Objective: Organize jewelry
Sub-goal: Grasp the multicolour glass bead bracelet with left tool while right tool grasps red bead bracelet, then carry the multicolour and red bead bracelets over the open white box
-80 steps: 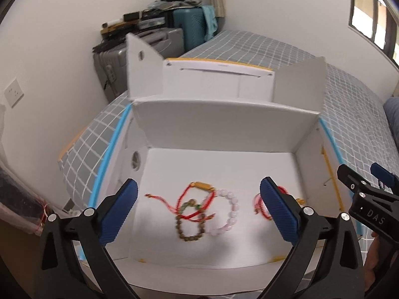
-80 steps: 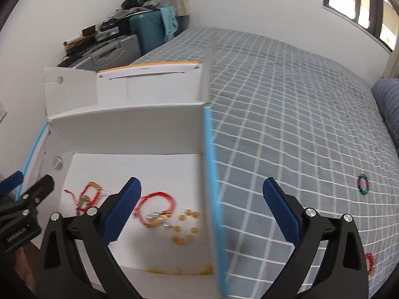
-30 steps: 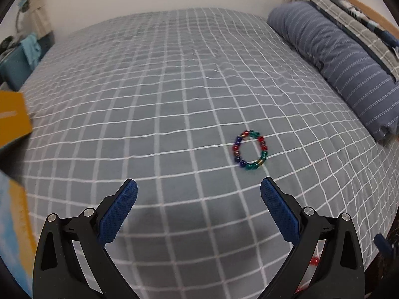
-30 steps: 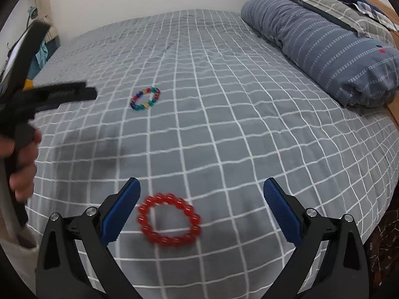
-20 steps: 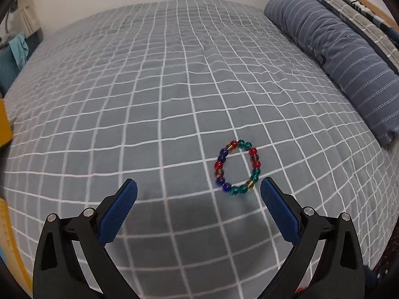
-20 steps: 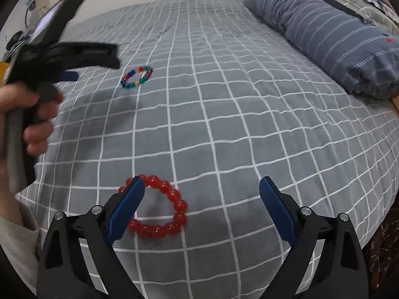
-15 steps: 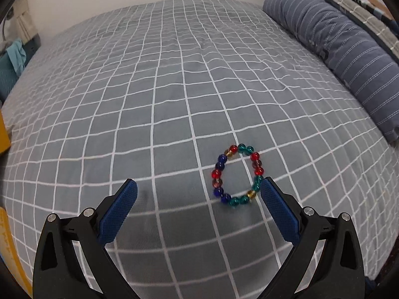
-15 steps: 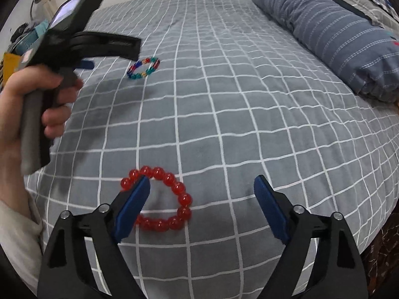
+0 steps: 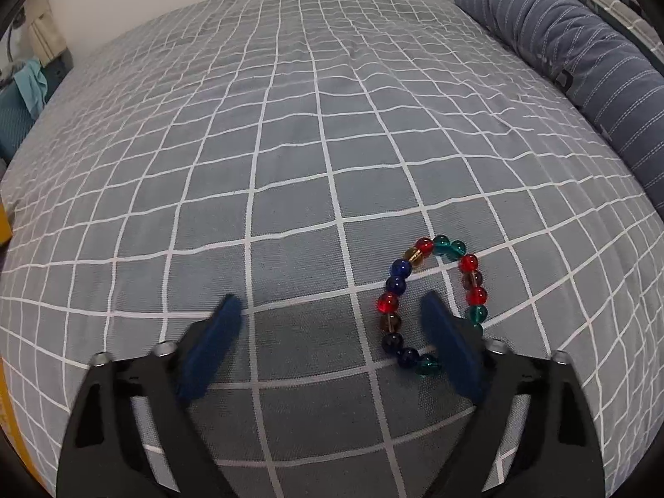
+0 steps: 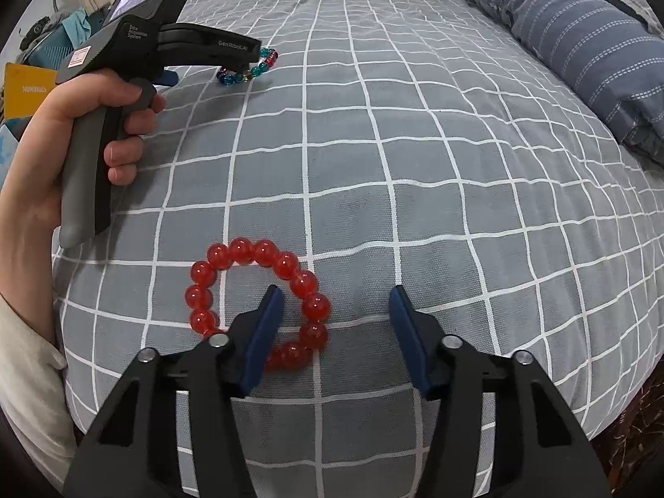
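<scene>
Multicolour bead bracelet (image 9: 431, 303): closed loop of red, blue, teal and amber glass-like beads; flat on the bed's grey checked cover.
Red bead bracelet (image 10: 257, 303): loop of larger translucent red beads; flat, near edge of bed.

**Two wrist fisheyes, both tipped down at the bed, close in**

Left wrist view sits behind the left gripper (image 9: 328, 311), looking forward and down along its fingers at the grey checked bedspread (image 9: 290, 145); the multicoloured bead bracelet (image 9: 431, 303) is close, around the right-hand fingertip.

Right wrist view sits behind the right gripper (image 10: 336, 303), same steep downward tilt, equally near; the red bead bracelet (image 10: 257, 303) lies around its left-hand fingertip.

Shared: bedspread, striped pillow (image 9: 581, 66) far right of both tongs, and the multicoloured bracelet, seen far ahead-left in the right view beside the hand-held left gripper.
</scene>
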Demonstrator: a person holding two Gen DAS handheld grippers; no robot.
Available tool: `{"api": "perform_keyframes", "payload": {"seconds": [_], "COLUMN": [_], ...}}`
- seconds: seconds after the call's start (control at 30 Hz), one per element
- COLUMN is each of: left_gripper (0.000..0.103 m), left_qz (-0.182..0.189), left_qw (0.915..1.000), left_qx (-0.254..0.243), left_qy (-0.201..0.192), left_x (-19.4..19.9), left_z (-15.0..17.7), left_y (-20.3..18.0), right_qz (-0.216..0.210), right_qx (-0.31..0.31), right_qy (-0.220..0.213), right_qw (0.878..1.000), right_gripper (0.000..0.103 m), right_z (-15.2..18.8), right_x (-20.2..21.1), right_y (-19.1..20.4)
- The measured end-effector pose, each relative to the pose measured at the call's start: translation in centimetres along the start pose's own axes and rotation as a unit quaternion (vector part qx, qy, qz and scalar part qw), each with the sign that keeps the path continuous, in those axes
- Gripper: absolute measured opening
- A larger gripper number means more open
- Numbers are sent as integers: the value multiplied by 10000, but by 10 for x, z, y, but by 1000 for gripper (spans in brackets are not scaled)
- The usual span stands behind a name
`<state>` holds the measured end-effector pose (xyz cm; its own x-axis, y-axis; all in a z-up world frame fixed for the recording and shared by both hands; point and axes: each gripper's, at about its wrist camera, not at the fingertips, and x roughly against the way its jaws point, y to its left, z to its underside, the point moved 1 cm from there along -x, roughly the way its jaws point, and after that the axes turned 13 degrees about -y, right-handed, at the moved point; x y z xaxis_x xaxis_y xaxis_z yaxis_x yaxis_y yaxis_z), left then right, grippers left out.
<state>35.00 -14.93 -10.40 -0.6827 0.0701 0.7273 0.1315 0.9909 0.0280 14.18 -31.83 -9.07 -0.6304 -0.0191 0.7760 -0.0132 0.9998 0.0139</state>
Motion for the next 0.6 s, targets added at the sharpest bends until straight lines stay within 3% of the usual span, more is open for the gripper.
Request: {"api": "perform_keyframes", "payload": {"seconds": [0.07,0.13,0.2,0.23,0.27,0.6], "left_gripper": [59,50,30,10,9,9], "left_qz": [19,-77,-129,-73,-85,255], "left_qw": [10000,9999,9998,9998,9998,9996], "left_qx": [-25,-74,-147,-186,-191,56], "left_qy": [10,25,20,50,65,78], "left_x": [2,4,5,5,6,16], "left_z": [-1,0,1,1,1,-2], "left_y": [0,0,0,0,0,8], "right_qz": [-28,-60,-45,-27,-6,0], "right_qx": [12,11,53,77,103,88], "right_qy": [24,48,60,65,68,-16], "right_qw": [10000,10000,10000,9999,9999,10000], "right_gripper": [39,32,23,21,16,13], "right_z": [1,0,0,0,0,-6], "right_x": [0,-1,-2,-2,-3,2], "right_y": [0,0,2,2,3,3]}}
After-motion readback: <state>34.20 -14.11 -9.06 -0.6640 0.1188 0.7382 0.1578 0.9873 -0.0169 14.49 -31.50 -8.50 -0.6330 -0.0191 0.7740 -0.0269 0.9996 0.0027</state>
